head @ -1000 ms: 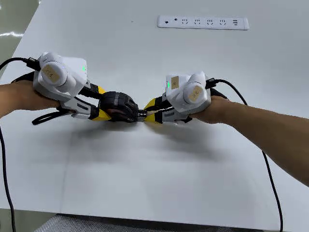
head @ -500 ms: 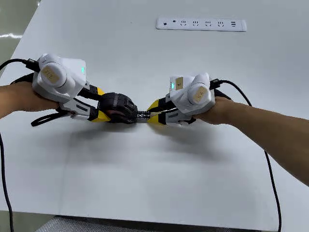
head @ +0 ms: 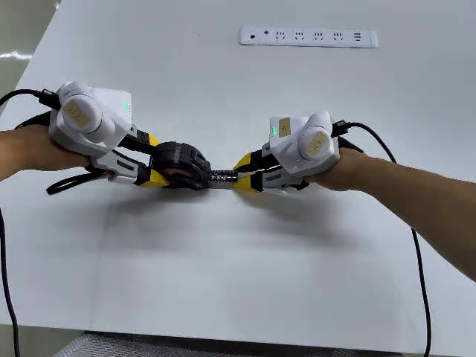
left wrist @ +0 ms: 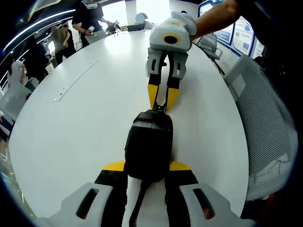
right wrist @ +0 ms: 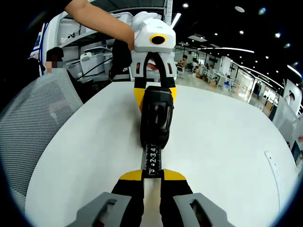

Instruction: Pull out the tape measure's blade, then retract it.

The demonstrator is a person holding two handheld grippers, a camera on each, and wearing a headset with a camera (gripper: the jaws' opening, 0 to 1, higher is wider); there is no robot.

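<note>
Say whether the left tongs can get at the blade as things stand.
Probably not: the left tongs are shut on the tape measure's case, and the right tongs clamp the short stretch of blade showing, leaving little free to grip.

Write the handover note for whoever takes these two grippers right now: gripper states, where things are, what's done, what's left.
Left gripper: shut on the black tape measure, gripping its case by the sides over the white table.
Right gripper: shut on the tip of the blade, facing the left one.
Done: a short length of blade is out, with printed numbers showing between the case and the right gripper.
Left: pull the blade out further, then let it retract into the case.
A power strip lies at the table's far edge, away from the work.
</note>
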